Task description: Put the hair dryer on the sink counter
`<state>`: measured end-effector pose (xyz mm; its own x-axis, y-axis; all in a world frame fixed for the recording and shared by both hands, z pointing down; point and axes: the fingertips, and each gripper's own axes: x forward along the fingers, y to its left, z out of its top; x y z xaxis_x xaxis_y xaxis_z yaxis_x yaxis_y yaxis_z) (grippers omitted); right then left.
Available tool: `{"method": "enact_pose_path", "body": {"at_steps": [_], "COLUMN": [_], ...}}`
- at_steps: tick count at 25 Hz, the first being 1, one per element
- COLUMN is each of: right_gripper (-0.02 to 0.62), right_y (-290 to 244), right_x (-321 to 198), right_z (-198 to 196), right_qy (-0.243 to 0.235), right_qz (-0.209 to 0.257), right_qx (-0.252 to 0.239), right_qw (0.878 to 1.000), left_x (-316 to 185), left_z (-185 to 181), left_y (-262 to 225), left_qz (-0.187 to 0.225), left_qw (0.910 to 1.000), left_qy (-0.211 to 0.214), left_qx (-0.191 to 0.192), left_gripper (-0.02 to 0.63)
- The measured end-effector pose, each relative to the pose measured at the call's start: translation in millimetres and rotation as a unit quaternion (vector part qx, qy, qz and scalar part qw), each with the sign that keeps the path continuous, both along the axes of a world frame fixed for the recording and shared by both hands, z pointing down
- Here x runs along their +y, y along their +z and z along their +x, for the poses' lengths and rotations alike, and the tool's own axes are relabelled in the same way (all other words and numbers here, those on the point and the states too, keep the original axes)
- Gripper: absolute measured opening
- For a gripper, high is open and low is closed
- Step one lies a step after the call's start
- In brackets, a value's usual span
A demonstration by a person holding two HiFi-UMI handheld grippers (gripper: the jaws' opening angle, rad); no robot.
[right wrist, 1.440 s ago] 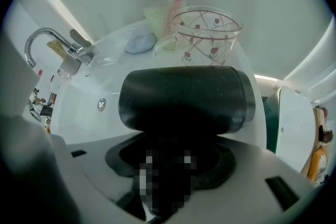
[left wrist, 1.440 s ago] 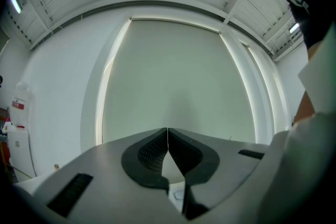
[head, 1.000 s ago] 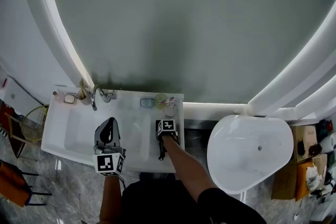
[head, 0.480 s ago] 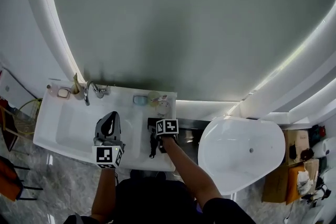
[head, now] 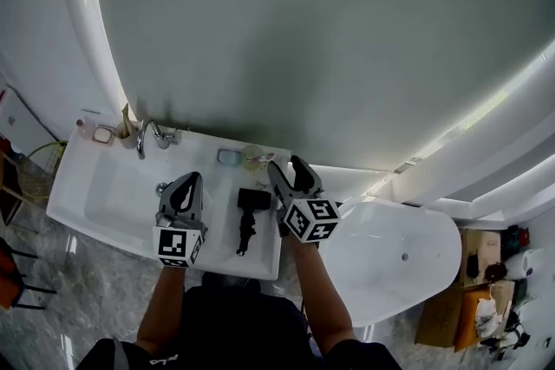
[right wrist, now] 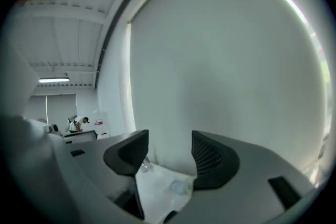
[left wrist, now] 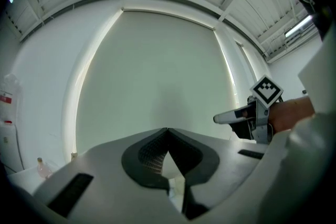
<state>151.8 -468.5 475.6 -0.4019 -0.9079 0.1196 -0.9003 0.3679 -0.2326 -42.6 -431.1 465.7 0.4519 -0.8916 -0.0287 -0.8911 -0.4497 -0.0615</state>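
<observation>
The person holds both grippers out over the sink counter (head: 221, 186), forearms reaching forward from the bottom of the head view. The left gripper (head: 186, 186) points roughly level towards the wall. Its jaws are pressed together, tips meeting, with nothing between them. The right gripper (head: 284, 164) also points nearly level, angled slightly away from its partner, with its marker cube nearest the person. Its jaws have just been opening and stand spread wide, with only bare counter showing in the gap.

The hair dryer (head: 246, 221) lies flat on the counter, black, with its head towards the wall and its handle trailing towards the person. It rests free of both grippers: the left gripper is just to its left and the right gripper just to its right, so it sits between them.

Left of the hair dryer, beyond the left gripper, the basin sinks into the counter. The faucet (head: 141, 139) stands at the basin's back edge and a soap dish (head: 104, 134) sits further left. Behind the hair dryer, against the wall, stand a pale blue item (head: 228, 157) and a couple of small containers (head: 256, 154). A big arched mirror (head: 303, 39) rises above them. Right of the hair dryer, past the right gripper, sits a white bathtub (head: 390, 256). Nothing lies across the hair dryer.
</observation>
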Motion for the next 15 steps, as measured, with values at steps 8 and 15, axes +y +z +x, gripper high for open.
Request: {"method": "enact_pose_path", "body": {"at_steps": [8, 15], "right_gripper": [0.268, 0.235], "right_y": [-43, -14], "right_x": [33, 40], "right_z": [-1, 3], "right_qy": [-0.013, -0.007], "right_qz": [0.158, 0.115], "right_qx": [0.062, 0.013], "right_qw": [0.985, 0.993], "left_x": [4, 4], "left_z": [6, 12], "left_y": [-6, -6], "left_qz": [0.014, 0.015], "left_qw": [0.9999, 0.9998], "left_qy": [-0.002, 0.006], "left_qx": [-0.002, -0.009], "left_gripper": [0.025, 0.025]}}
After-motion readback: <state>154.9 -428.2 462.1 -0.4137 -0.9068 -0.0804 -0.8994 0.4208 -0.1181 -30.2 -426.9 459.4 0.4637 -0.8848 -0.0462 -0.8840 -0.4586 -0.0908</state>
